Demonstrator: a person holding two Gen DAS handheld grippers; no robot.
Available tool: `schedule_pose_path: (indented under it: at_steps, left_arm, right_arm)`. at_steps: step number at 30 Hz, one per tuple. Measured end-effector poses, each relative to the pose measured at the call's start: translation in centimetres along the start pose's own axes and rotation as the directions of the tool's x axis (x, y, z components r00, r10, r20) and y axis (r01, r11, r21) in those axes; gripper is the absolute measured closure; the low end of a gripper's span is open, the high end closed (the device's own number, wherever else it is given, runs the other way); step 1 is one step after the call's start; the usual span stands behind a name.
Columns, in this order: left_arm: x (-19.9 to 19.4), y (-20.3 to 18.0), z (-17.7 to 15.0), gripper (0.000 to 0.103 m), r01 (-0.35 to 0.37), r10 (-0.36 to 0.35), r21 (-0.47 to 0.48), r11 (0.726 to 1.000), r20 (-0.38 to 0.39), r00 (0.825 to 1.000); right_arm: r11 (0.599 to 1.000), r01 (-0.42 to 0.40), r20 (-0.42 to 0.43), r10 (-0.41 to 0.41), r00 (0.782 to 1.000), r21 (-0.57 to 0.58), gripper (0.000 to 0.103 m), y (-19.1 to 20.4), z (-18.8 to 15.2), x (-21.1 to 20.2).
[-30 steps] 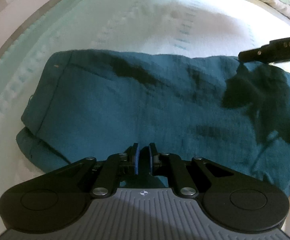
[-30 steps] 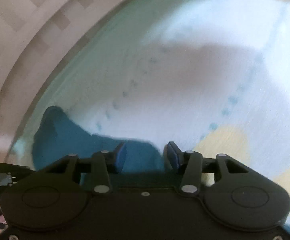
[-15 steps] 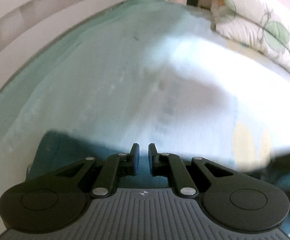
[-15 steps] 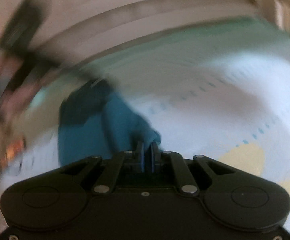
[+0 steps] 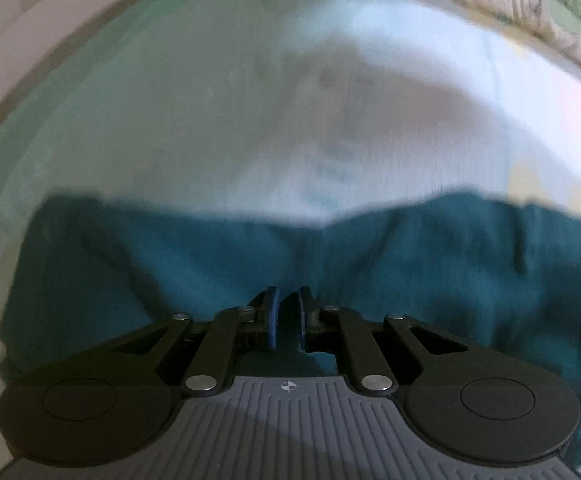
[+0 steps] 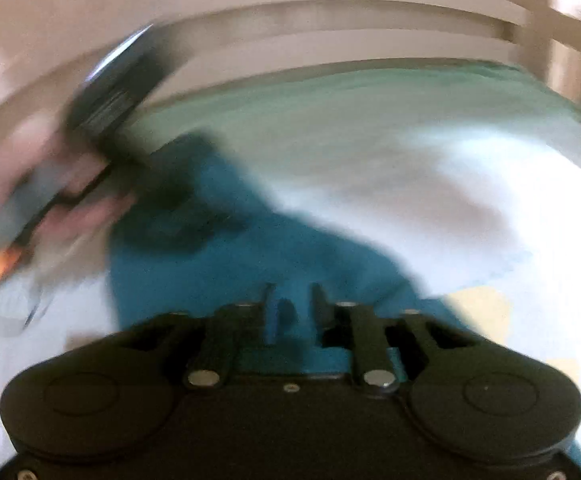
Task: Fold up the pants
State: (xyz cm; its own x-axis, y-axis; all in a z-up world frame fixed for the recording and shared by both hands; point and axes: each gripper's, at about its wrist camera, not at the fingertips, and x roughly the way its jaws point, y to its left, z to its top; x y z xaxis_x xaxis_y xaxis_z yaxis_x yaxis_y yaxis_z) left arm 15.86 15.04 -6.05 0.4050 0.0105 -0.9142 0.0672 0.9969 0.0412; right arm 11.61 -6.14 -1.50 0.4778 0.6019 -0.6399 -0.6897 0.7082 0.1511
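The teal pants (image 5: pixel 410 264) lie in a wide folded band across the bed sheet (image 5: pixel 250 120). My left gripper (image 5: pixel 284 308) hangs just over the middle of the band, shut, with only a thin slit between its blue pads; no cloth is pinched there. In the blurred right wrist view the pants (image 6: pixel 250 240) run from upper left down under my right gripper (image 6: pixel 292 300). Its jaws are opening and stand apart above the cloth, the pads pressing on nothing. A person's hand (image 6: pixel 70 196) with the other tool shows at far left.
The pale green and white sheet spreads beyond the pants. A floral pillow (image 5: pixel 530 8) lies at the top right. A beige panelled wall (image 6: pixel 330 20) runs along the bed's far side. Yellow patches (image 6: pixel 478 304) mark the sheet at the right.
The right gripper went from open to shut on the pants' edge, then opened again, while its view rolled. The left view swung up to the sheet and back down onto the pants.
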Motion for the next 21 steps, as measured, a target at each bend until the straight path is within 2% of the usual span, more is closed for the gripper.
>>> schedule_pose_path:
  at_steps: [2, 5, 9, 12, 13, 14, 15, 18, 21]
  left_arm:
    - [-0.4, 0.0, -1.4, 0.092, -0.009, 0.008, 0.022, 1.0, 0.036, 0.999]
    - [-0.7, -0.3, -2.4, 0.092, -0.033, 0.029, 0.079, 0.996, 0.046, 0.999]
    - [-1.3, -0.3, -3.6, 0.092, -0.036, 0.031, 0.111, 0.993, 0.05, 0.998]
    - [-1.8, -0.1, -4.4, 0.092, -0.019, 0.015, 0.086, 0.996, 0.041, 0.999]
    - [-1.9, 0.1, -4.5, 0.092, -0.014, 0.011, 0.079, 0.997, 0.038, 0.999]
    - [-2.0, 0.1, -4.5, 0.092, -0.01, 0.007, 0.074, 0.997, 0.035, 0.999]
    - [-2.1, 0.3, -4.5, 0.092, -0.004, 0.002, 0.067, 0.998, 0.029, 1.0]
    - [-2.7, 1.1, -3.3, 0.093, 0.041, -0.041, 0.013, 0.999, 0.014, 0.999]
    - [-4.8, 1.8, -1.9, 0.092, 0.061, -0.056, -0.045, 0.997, 0.094, 0.994]
  right_arm:
    - [0.996, 0.014, -0.002, -0.014, 1.0, 0.083, 0.041, -2.7, 1.0, 0.7]
    - [0.981, 0.029, -0.047, -0.021, 0.999, 0.192, 0.04, -6.2, 1.7, 3.0]
    - [0.941, -0.072, -0.092, 0.108, 0.99, 0.332, 0.04, -8.9, 1.8, 5.7]
    - [0.916, -0.135, -0.1, 0.186, 0.978, 0.377, 0.04, -8.7, 1.1, 7.2]
    - [0.911, -0.147, -0.089, 0.195, 0.977, 0.385, 0.044, -8.7, 0.9, 7.2]
    - [0.906, -0.16, -0.07, 0.203, 0.977, 0.391, 0.073, -8.5, 0.8, 7.6]
    - [0.905, -0.16, -0.071, 0.203, 0.977, 0.393, 0.091, -8.0, 0.6, 7.2]
    - [0.942, -0.158, -0.014, 0.169, 0.985, 0.296, 0.091, -5.7, 0.9, 4.3]
    - [0.986, -0.135, -0.022, 0.137, 0.99, 0.094, 0.091, -1.6, 0.7, 2.0]
